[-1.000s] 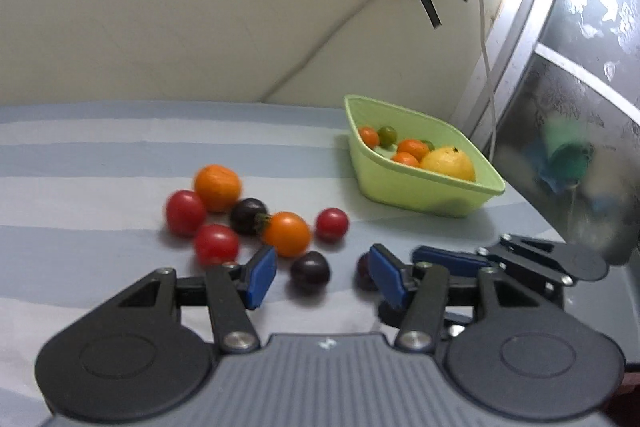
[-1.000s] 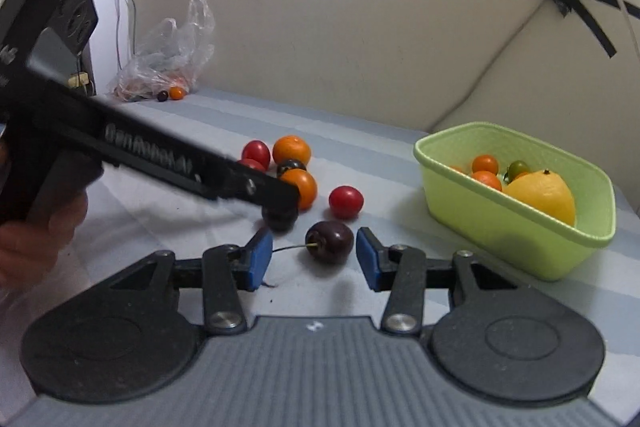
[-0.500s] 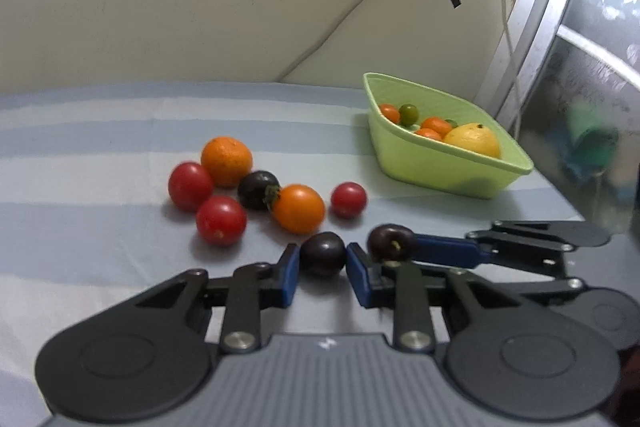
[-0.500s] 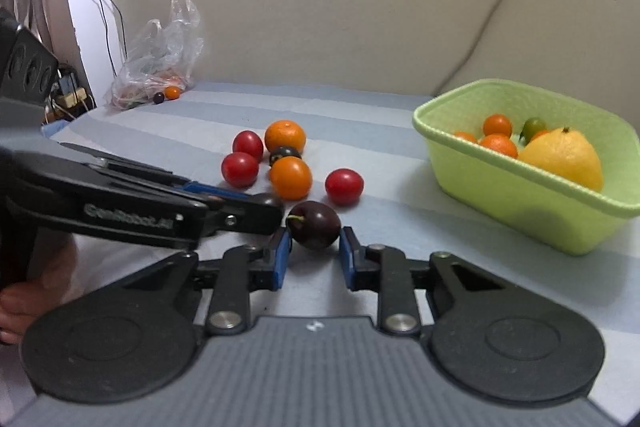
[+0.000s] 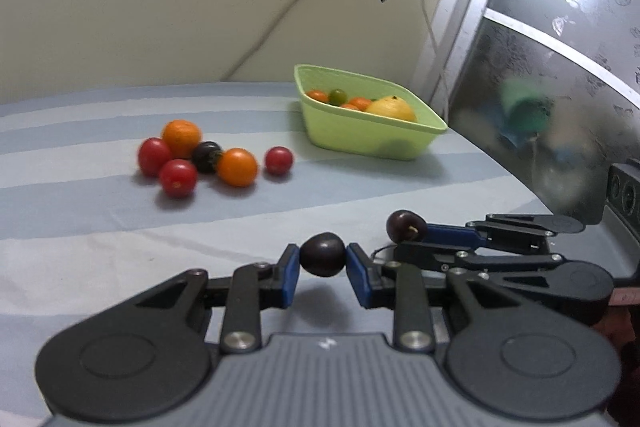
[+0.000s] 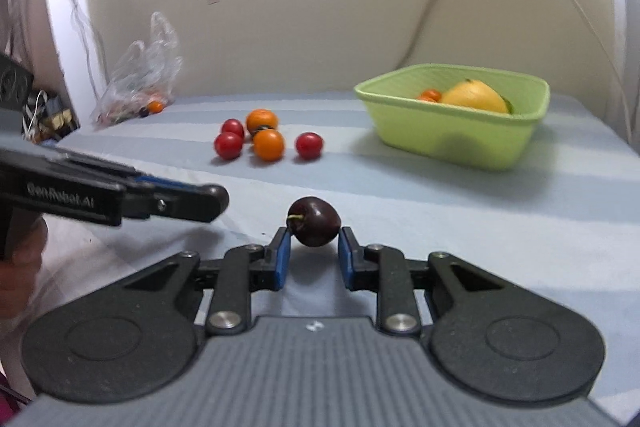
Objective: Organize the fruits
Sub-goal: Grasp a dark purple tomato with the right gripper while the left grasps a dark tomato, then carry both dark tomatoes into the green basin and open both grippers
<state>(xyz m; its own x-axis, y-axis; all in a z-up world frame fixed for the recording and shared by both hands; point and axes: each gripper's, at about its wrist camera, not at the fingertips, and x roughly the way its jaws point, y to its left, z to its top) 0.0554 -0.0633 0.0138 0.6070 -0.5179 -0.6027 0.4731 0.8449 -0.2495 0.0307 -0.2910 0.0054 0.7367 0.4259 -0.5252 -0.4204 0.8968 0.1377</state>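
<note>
My left gripper (image 5: 323,261) is shut on a dark cherry (image 5: 322,254), held above the striped cloth. My right gripper (image 6: 313,249) is shut on another dark cherry (image 6: 314,221) with a short stem; that cherry (image 5: 405,225) also shows at the right of the left wrist view. Further back lies a cluster of red and orange fruits (image 5: 208,159), seen again as the cluster (image 6: 260,139) in the right wrist view. A lime-green basket (image 5: 360,135) holding a lemon and small tomatoes stands to their right, also the basket (image 6: 456,131).
A clear plastic bag (image 6: 140,75) with small fruits lies at the far left by the wall. A frosted glass door (image 5: 560,59) bounds the right side. A hand (image 6: 20,267) holds the left gripper's body. A cable and black tape cross hang on the wall.
Both grippers closed on their cherries, lifted them off the cloth and pulled back from the fruit cluster; the cluster and basket now sit farther away.
</note>
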